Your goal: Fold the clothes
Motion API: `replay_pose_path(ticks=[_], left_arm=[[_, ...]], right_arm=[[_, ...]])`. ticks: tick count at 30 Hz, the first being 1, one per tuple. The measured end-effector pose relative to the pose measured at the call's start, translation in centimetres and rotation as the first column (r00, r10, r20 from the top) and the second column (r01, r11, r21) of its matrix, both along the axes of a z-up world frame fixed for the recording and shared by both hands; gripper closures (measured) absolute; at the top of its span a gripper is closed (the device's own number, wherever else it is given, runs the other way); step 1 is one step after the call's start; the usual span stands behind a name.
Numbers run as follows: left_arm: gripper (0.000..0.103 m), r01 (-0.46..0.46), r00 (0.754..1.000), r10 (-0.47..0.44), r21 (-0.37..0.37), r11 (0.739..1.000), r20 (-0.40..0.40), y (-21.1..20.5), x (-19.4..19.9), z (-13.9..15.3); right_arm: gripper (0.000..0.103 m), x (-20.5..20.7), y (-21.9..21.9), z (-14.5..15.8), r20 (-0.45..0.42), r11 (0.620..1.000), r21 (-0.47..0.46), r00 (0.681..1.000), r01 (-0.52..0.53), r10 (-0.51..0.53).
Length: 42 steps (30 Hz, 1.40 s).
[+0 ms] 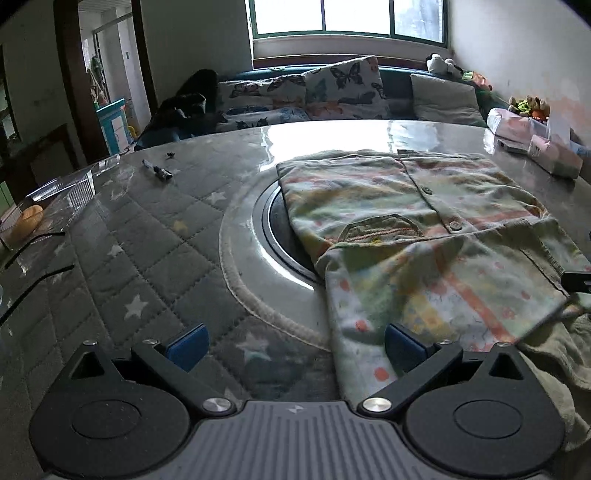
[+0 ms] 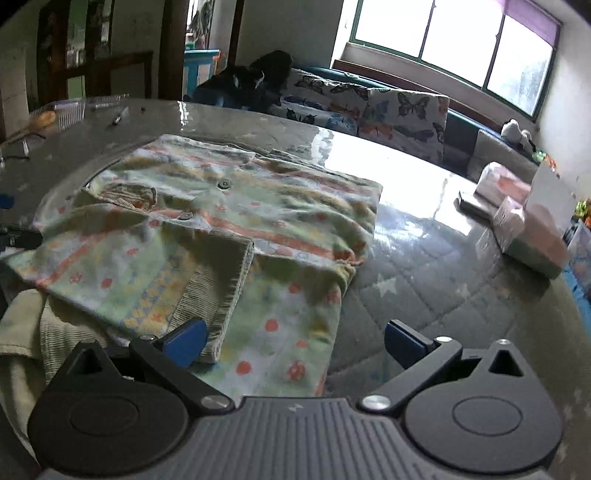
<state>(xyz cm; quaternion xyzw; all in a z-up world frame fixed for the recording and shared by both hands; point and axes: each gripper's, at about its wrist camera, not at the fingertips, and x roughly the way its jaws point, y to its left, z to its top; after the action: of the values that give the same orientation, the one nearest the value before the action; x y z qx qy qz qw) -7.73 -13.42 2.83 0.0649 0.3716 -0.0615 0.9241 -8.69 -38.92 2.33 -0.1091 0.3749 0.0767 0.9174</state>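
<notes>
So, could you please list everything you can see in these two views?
shirt: one, pale green with orange print, partly folded on the table
table: one, grey quilted cover under clear sheet
pen: one, dark, far left of table
clear box: one, left table edge
tissue packs: two or so, pink, right table edge
cushions: several, butterfly print, on the sofa
window: one, green frame, behind
left tool: open, over the shirt's left edge
right tool: open, over the shirt's near edge

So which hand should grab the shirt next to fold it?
Probably the right. The right tool is open with the shirt and its ribbed cuff lying between its pads. The left tool, also open, mostly faces bare table.
</notes>
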Motion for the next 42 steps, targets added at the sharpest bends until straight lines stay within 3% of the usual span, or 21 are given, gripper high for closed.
replay_pose_path(ticks=[7,14,25,37,42], left_arm=[[0.000,0.069,0.997,-0.069,0.003,0.998,0.031,-0.4,-2.2,1.0],[0.000,0.166,0.986,-0.163,-0.057,0.984,0.044,-1.2,-4.8,2.3],[0.000,0.324,0.945,-0.327,-0.176,0.930,0.014,-4.2,-6.6,3.2],[0.001,0.364,0.916,-0.394,-0.257,0.895,-0.078,-6.0,-6.4,2.7],[0.001,0.361,0.912,-0.398,-0.261,0.896,-0.105,-6.4,-6.0,2.3]], right_arm=[[0.000,-0.1,-0.5,-0.3,-0.001,1.000,0.029,1.000,0.000,0.000],[0.000,0.2,-1.7,-0.8,-0.041,0.991,0.127,0.999,0.039,-0.034],[0.000,0.0,-2.3,-1.1,-0.043,0.982,0.181,0.998,0.060,-0.053],[0.000,0.0,-2.2,-1.0,-0.038,0.979,0.191,0.998,0.065,-0.059],[0.001,-0.5,-2.3,-0.9,-0.029,0.978,0.207,0.999,0.035,-0.030]])
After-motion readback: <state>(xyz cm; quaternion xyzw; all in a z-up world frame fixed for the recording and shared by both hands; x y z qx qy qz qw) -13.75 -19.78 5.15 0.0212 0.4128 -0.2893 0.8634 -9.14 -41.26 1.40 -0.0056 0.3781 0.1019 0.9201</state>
